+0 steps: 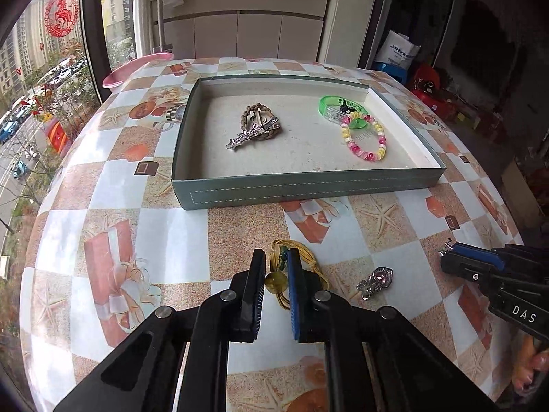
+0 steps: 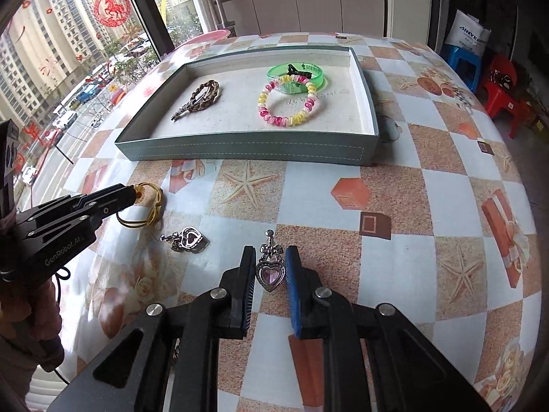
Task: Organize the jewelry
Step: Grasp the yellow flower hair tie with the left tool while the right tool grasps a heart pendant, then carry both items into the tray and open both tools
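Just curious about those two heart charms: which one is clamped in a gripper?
The pink-stoned heart charm, between the right gripper pads. The other heart charm lies free on the table.

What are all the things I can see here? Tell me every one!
tray: one, grey-green, middle of table
braided bracelet: one, brown, in tray, left
silver clip: one, lying over the braided bracelet
green band: one, in tray, right
bead bracelet: one, pink and yellow, overlapping green band
yellow cord bracelet: one, gripped
heart pendant: two, silver with pink stone; one gripped, one on table
table: one, checked cloth
basin: one, pink, far edge
left gripper: shut on cord bracelet
right gripper: shut on pendant
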Tool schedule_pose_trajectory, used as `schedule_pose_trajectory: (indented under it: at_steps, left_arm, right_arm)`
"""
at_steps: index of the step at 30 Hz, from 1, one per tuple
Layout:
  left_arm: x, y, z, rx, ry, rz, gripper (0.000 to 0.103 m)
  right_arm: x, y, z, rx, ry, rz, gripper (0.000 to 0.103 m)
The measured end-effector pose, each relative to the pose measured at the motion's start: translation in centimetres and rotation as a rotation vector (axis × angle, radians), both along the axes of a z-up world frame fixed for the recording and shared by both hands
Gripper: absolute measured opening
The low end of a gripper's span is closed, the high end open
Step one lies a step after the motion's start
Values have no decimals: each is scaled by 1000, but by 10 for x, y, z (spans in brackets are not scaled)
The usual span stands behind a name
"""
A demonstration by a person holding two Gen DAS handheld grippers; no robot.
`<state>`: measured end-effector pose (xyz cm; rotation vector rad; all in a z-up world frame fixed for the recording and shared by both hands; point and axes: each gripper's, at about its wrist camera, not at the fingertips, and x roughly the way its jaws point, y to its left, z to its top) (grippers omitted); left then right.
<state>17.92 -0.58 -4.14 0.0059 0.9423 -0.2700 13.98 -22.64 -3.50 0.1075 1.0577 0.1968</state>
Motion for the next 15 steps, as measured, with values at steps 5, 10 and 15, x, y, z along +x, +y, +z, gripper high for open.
schedule_pose_trajectory:
  at_steps: [5,10,15]
  left_arm:
    - [-6,2,16,-12,-35,-11,25]
    - [-9,2,35,-21,-75,-29,25]
    - [-5,-1,57,-35,-111,-43,25]
  right_arm:
    - [-1,-13,8,61,-1,-30,19]
    - [2,-19,19,88,-13,-38,19]
    - [7,-23,33,123,-30,-42,19]
